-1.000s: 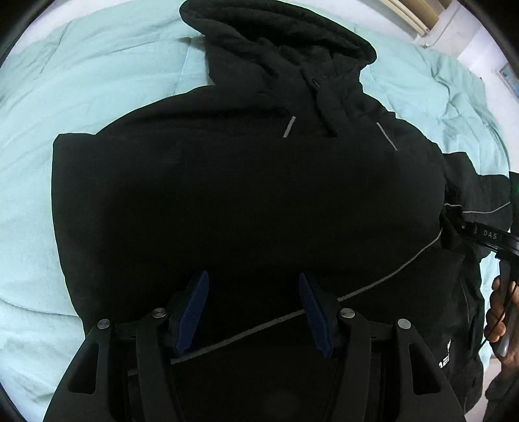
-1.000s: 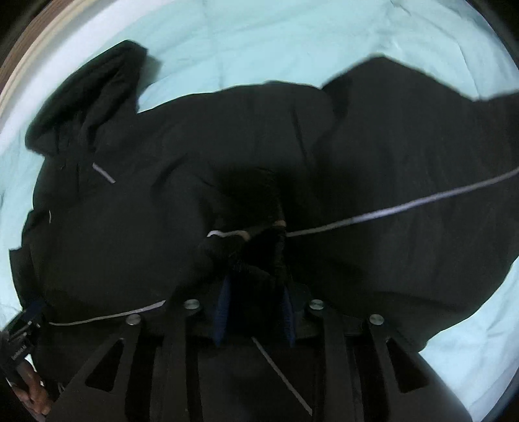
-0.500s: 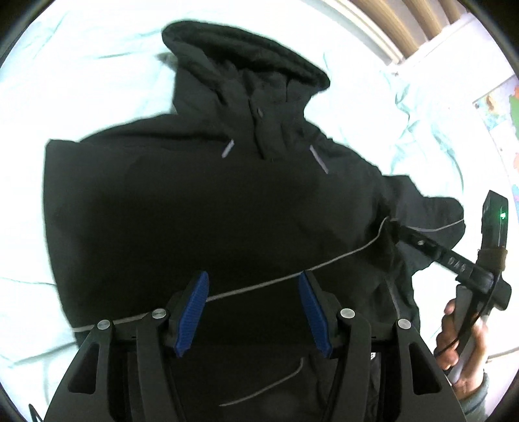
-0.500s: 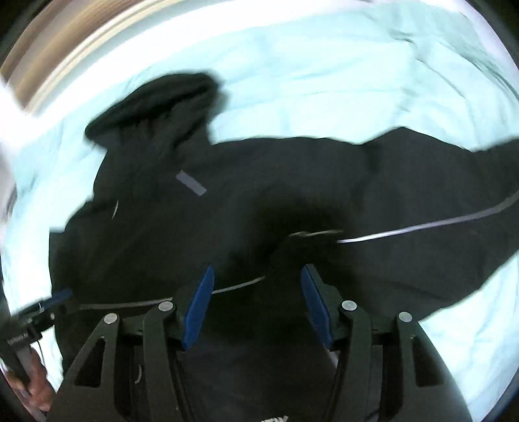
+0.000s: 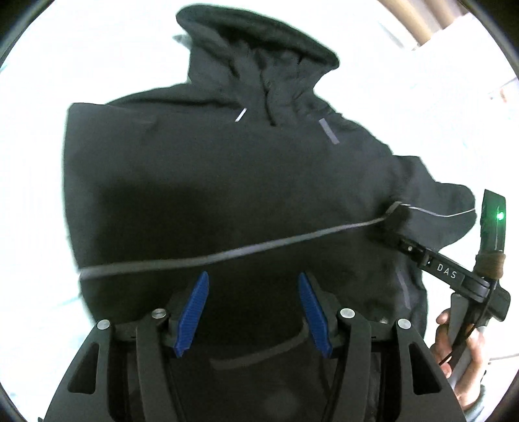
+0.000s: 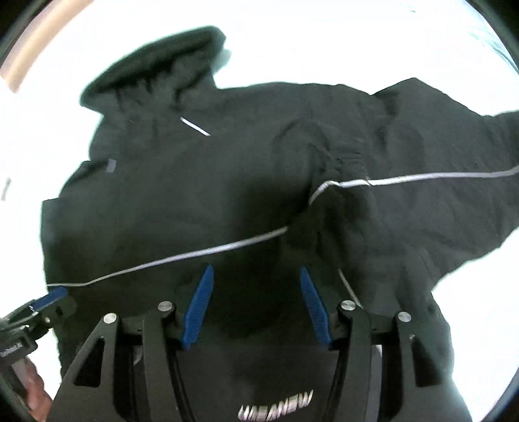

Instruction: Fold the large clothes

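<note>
A black hoodie (image 5: 227, 181) lies face up on a pale bed sheet (image 5: 35, 162), hood (image 5: 259, 42) at the far end. One sleeve with a grey stripe (image 5: 259, 246) is folded across the chest, its cuff (image 6: 340, 175) resting near the other sleeve (image 6: 454, 155), which stretches out to the right. My left gripper (image 5: 253, 276) hovers open above the lower body of the hoodie, nothing between its blue pads. My right gripper (image 6: 256, 268) is open too, above the hoodie just short of the cuff, holding nothing.
The sheet (image 6: 48, 97) is washed out to white around the garment. A hand (image 5: 460, 357) holds the right gripper's handle (image 5: 447, 276) at the right edge. Wooden slats (image 5: 431, 19) show at the upper right beyond the bed.
My right gripper was shut on the sleeve cuff, then opened and let it drop onto the chest. Both grippers have lifted away from the hoodie, so more of it shows.
</note>
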Available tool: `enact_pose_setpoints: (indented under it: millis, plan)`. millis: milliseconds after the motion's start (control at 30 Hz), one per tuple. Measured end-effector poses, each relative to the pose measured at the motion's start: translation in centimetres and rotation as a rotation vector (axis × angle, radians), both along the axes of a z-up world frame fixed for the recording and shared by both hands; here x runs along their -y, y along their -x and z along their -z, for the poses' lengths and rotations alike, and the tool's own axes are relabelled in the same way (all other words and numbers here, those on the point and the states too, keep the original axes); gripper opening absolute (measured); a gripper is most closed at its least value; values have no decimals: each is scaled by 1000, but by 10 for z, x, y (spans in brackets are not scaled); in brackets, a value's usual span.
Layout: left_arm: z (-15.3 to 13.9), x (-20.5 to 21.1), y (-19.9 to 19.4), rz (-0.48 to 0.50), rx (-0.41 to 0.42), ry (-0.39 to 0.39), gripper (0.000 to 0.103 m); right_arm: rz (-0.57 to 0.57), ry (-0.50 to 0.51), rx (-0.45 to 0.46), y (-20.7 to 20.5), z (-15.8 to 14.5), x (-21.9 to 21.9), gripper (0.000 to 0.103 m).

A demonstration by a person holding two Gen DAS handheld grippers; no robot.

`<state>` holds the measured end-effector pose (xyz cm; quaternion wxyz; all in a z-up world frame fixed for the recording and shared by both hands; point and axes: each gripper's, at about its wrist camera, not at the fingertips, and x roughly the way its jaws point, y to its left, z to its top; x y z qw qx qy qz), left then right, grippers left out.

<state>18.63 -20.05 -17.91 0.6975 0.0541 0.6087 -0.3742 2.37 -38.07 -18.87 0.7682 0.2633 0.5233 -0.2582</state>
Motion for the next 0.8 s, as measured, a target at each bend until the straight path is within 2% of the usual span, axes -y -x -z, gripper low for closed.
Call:
enact_pose_setpoints:
  millis: [67, 267, 467, 600, 733, 800]
  plan:
    - [-16, -15, 10, -3, 21, 19, 59, 14, -2, 30, 21, -23, -13, 58]
    - [-64, -55, 59, 19, 105, 78, 59, 50, -8, 79, 74, -65, -58, 58]
    - [-91, -73, 100, 39, 168, 111, 59, 87, 22, 95, 130, -86, -67, 58]
    - [-101, -70, 122, 11, 176, 124, 60, 108, 34, 97, 164, -95, -49, 59]
    - [-112, -55, 147, -30, 205, 120, 60, 134, 29, 137, 198, -105, -7, 61]
    - [-117, -45, 158, -63, 203, 124, 60, 141, 38, 129, 209, -110, 16, 61]
